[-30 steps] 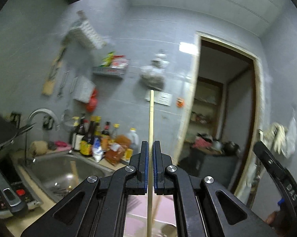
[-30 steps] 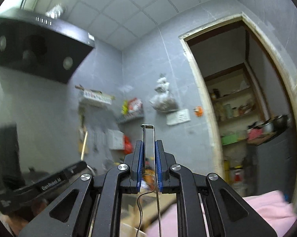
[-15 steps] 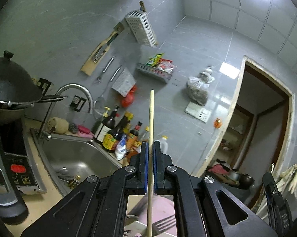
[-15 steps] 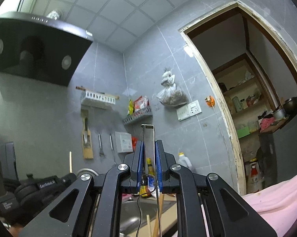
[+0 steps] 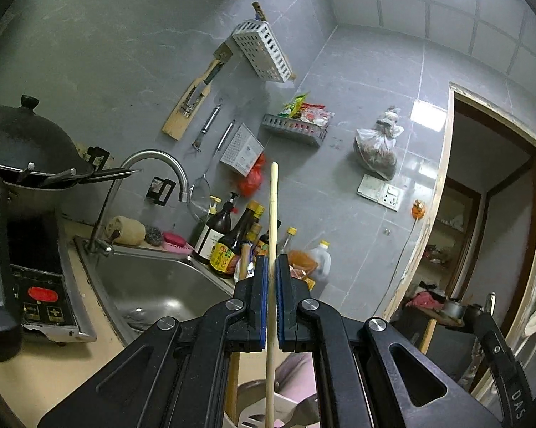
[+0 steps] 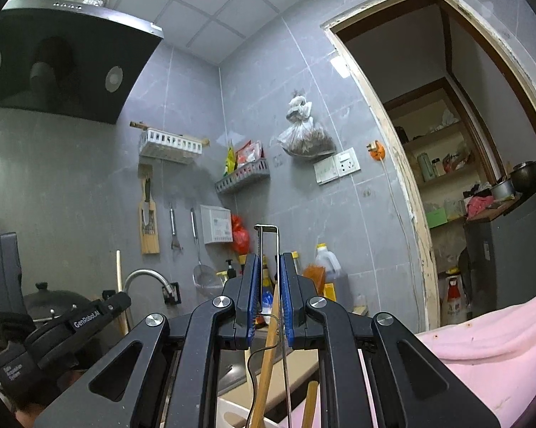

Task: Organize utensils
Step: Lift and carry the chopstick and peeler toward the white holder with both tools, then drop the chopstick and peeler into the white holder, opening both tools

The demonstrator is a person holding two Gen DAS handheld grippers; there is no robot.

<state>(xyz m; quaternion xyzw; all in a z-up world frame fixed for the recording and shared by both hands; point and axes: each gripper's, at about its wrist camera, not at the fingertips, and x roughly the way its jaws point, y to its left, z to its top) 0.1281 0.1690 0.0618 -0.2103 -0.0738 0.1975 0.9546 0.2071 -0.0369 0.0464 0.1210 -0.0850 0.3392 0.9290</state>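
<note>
The left tool (image 5: pixel 271 278) is shown closed on a chopstick (image 5: pixel 273 214), which is held upright between the blue pads; the stick's upper end rises well above the sink (image 5: pixel 153 285) and its lower end runs down toward a pale holder (image 5: pixel 285 406), partly hidden beneath the tool. Whether the lower tip is already inside the holder cannot be told. The right tool (image 6: pixel 269 274) is shown nearly closed on a wire utensil (image 6: pixel 266 249), whose thin metal loop stands above the pads and whose wire shank hangs below them toward a white container (image 6: pixel 232 413); contact between pads and wire is judged likely, not plainly seen. Wooden handles (image 6: pixel 266 356) are seen leaning beside that shank. The sink lies left of the chopstick, with bottles (image 5: pixel 228 246) just behind it on the surface (image 5: pixel 54 367).

Risks, as judged from this moment:
- The chopstick is gripped at one narrow point, so it may pivot or slide if tilted, and may miss the holder's rim.
- The wire utensil is thin and springy; it may slip through the pads or twist.
- Its shank may snag on the wooden handles during lowering, and these may be levered out.
- Both tools are close together, so a collision is possible.
</note>
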